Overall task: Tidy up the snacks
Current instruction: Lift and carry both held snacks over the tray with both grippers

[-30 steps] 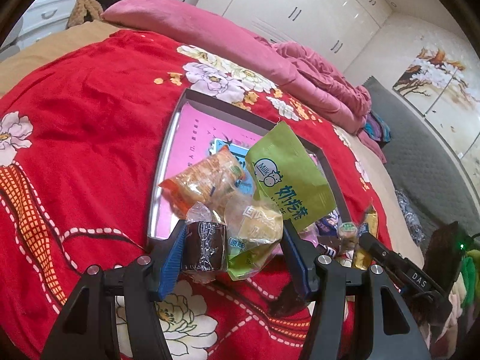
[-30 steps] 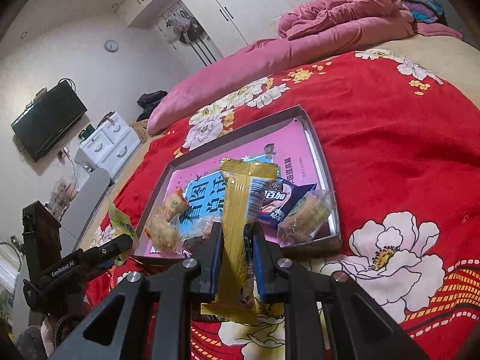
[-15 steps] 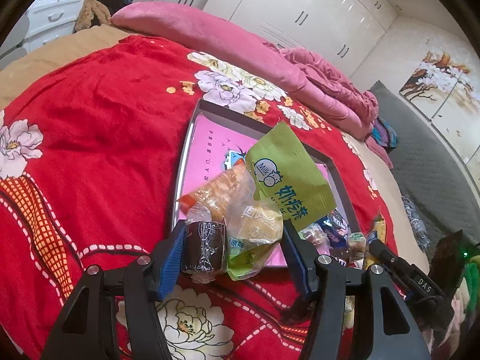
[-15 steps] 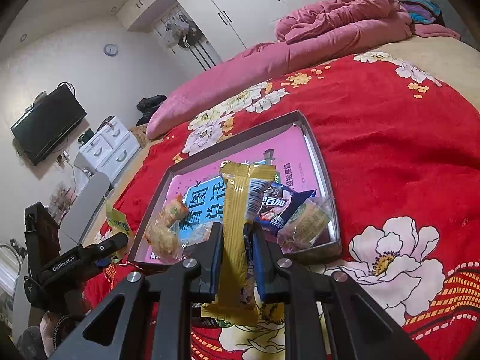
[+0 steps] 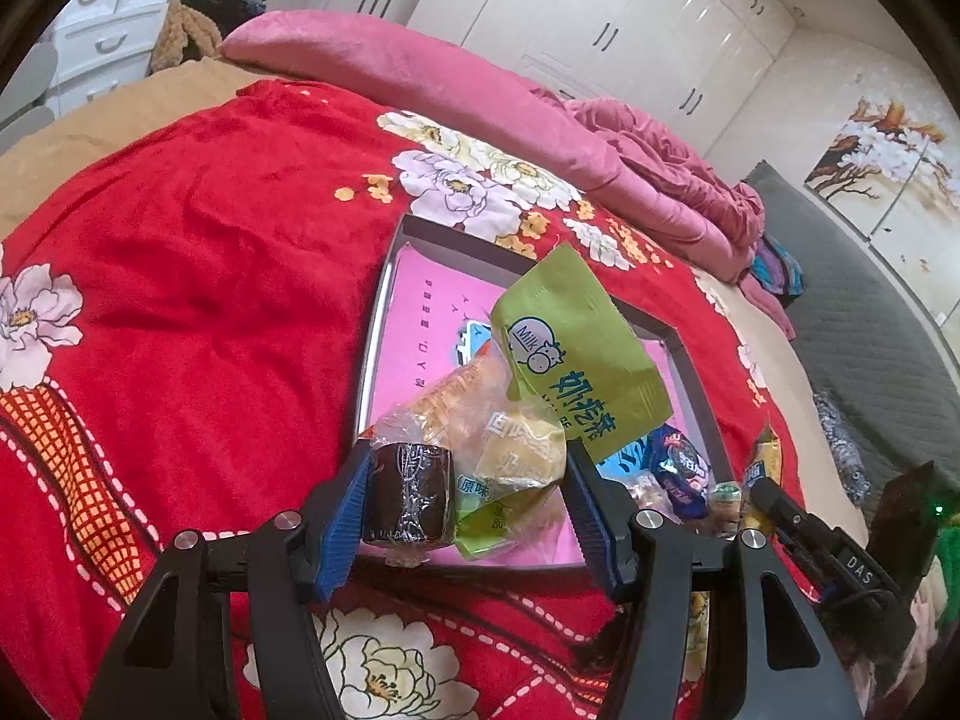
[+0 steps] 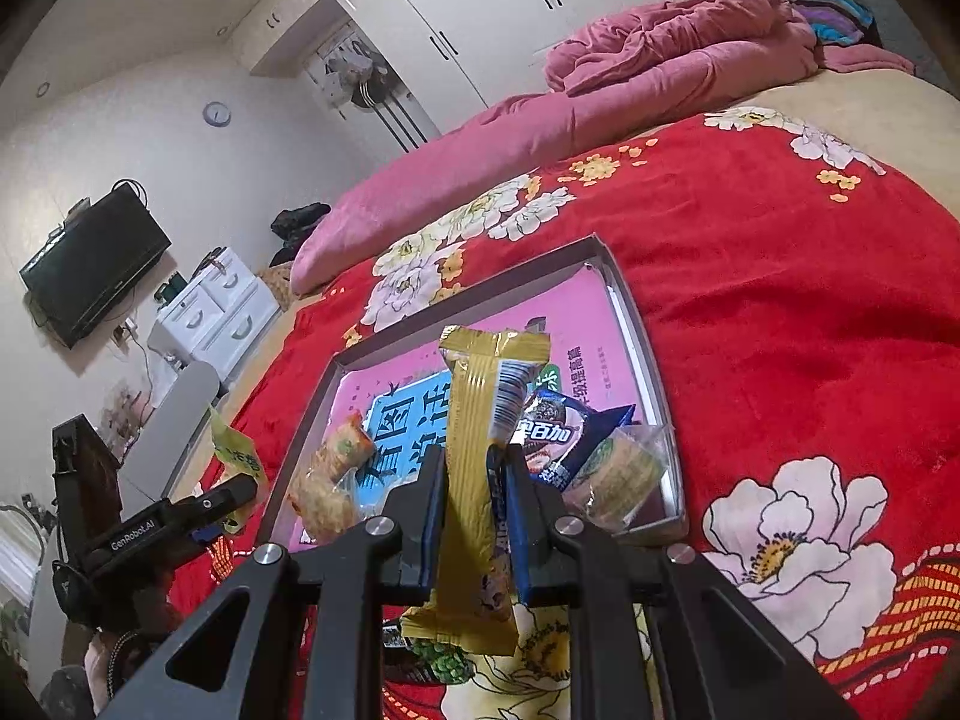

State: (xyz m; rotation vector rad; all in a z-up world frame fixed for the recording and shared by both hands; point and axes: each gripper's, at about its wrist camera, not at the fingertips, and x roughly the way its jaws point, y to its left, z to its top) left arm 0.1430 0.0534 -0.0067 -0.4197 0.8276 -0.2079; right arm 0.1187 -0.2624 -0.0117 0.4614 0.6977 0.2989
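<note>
Left wrist view: bed (image 5: 180, 312) under a red floral blanket; pink quilt (image 5: 456, 96) bunched along the far side. Shallow grey-rimmed tray (image 5: 384, 312) with a pink printed floor lies on the blanket, in front of both grippers.

Left gripper (image 5: 468, 504): fingers spread fairly wide, pinching a bundle of three snacks, namely a green milk-candy packet (image 5: 576, 354) sticking up, a clear-wrapped yellow pastry (image 5: 516, 456) and a dark chocolate roll (image 5: 408, 492). Bundle sits over the tray's near edge.

Right wrist view: right gripper (image 6: 477, 510), fingers pressed nearly together on a long yellow snack bar (image 6: 474, 456), held upright above the tray's near rim.

In tray: blue cookie packet (image 6: 564, 438), clear-wrapped cracker pack (image 6: 624, 474) in the near right corner, orange-wrapped snack (image 6: 336, 468) near left.
</note>
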